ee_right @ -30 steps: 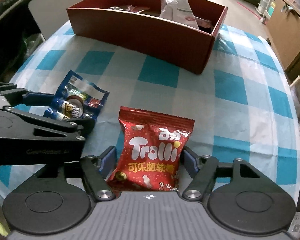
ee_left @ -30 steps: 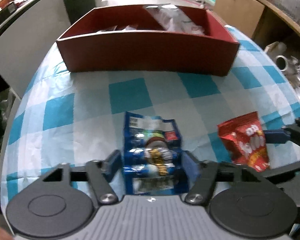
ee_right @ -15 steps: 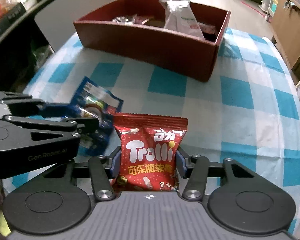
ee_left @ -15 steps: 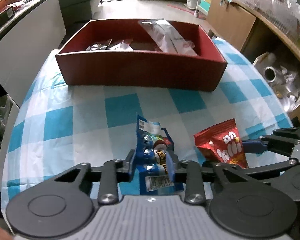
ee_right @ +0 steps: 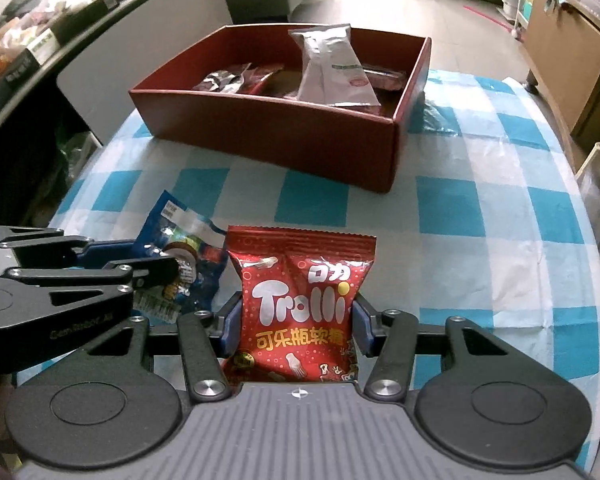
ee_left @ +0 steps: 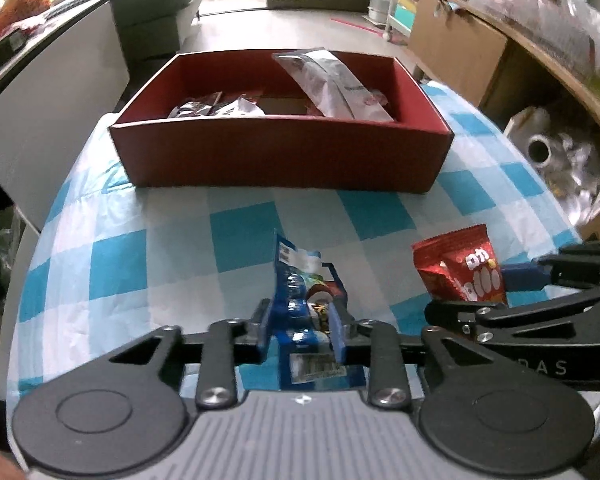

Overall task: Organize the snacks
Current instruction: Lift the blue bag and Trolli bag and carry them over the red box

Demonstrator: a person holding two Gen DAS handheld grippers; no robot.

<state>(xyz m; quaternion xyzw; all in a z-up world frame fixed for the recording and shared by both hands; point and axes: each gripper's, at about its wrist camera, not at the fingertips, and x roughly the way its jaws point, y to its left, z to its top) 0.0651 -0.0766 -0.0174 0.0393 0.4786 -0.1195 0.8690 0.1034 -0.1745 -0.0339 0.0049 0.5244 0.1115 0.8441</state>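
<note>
A blue snack packet stands crumpled between the pads of my left gripper, lifted a little off the checked cloth. The jaws are opening slightly but still press on it. My right gripper is shut on a red Trolli gummy bag, held upright by its sides. The two grippers are side by side, the left gripper just left of the red bag. Beyond them stands a red cardboard box with a white pouch and dark wrapped snacks inside.
The blue-and-white checked tablecloth runs between the grippers and the box. A white panel stands off the table's left edge. A wooden cabinet and crumpled foil lie to the right.
Both grippers have closed onto their packets, the blue one squeezed narrow. The packets have come up off the cloth, and the box interior shows more from above.
</note>
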